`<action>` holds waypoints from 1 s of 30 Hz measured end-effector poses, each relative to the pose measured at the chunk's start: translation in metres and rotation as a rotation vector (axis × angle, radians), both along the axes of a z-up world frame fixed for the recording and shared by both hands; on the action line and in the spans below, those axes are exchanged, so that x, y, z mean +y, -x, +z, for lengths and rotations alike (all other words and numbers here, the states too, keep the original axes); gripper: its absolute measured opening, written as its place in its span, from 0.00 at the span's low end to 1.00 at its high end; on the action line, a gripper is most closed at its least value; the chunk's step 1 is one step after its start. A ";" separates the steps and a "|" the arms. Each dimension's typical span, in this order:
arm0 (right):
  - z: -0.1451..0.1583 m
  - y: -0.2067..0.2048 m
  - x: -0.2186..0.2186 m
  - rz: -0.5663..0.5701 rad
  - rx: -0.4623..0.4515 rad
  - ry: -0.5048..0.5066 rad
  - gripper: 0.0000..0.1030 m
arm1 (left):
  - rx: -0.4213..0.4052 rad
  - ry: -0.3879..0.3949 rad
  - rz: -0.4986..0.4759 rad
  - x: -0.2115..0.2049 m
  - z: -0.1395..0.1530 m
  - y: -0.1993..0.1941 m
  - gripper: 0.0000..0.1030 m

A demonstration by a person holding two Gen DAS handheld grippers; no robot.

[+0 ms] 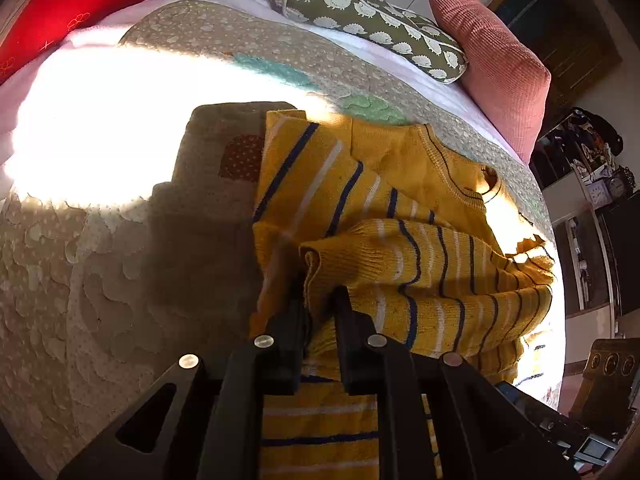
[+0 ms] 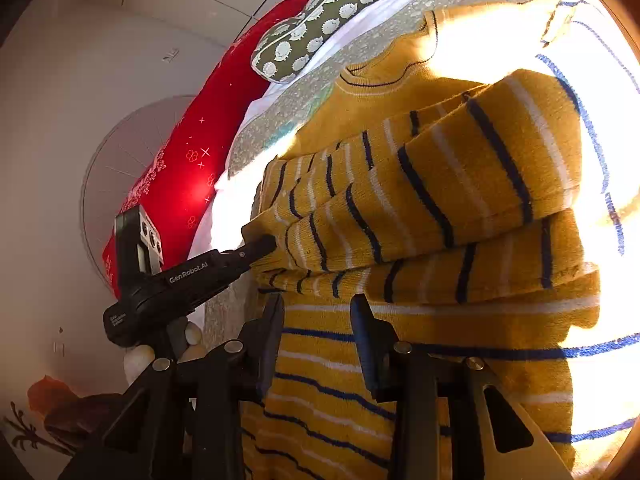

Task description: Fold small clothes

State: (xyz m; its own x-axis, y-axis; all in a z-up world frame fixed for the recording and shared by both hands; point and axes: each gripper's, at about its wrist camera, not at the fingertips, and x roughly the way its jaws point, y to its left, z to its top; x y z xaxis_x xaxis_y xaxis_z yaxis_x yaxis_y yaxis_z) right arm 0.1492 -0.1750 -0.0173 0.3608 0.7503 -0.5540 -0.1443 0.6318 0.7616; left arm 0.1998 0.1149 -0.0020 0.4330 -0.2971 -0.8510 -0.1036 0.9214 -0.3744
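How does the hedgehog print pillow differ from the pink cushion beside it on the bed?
The hedgehog pillow is olive green with pale hedgehog prints and light piping; the pink cushion is plain, ribbed and a single colour. The hedgehog pillow is long and narrow and lies flat, while the pink cushion is broad and squarish and stands tilted on edge. Both sit at the far end of the bed, next to each other.

Sweater (image 1: 420,216): ribbed knit cloth, matt, slightly fuzzy. Quilt (image 1: 100,280): stitched cloth, matt, puckered. Pink pillow (image 1: 488,60): corded, ridged fabric. Left gripper (image 1: 320,300): matt black plastic, shiny round metal fasteners. Right gripper (image 2: 316,312): same finish.
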 end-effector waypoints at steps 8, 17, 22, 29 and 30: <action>0.057 0.032 -0.142 -0.276 -0.128 0.282 0.37 | -0.059 -0.023 0.125 0.027 0.020 0.013 0.14; 0.054 -0.016 -0.143 -0.288 -0.140 0.293 0.37 | -0.067 -0.061 0.084 0.009 0.024 0.015 0.27; 0.032 -0.068 -0.112 -0.178 -0.049 0.193 0.37 | -0.075 -0.087 0.043 -0.012 0.023 0.008 0.33; -0.022 -0.078 -0.124 -0.234 0.134 0.138 0.32 | -0.029 -0.215 0.008 -0.026 -0.003 0.004 0.35; -0.012 -0.075 -0.122 -0.234 0.111 0.175 0.32 | -0.034 -0.214 0.002 -0.025 0.000 0.006 0.35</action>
State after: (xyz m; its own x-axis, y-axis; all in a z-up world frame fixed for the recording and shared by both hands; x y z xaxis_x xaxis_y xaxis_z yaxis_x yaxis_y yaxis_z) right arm 0.2244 -0.2965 -0.0295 0.4429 0.5433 -0.7132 0.0983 0.7613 0.6410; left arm 0.1940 0.0897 -0.0022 0.4630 -0.1101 -0.8795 -0.0960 0.9802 -0.1732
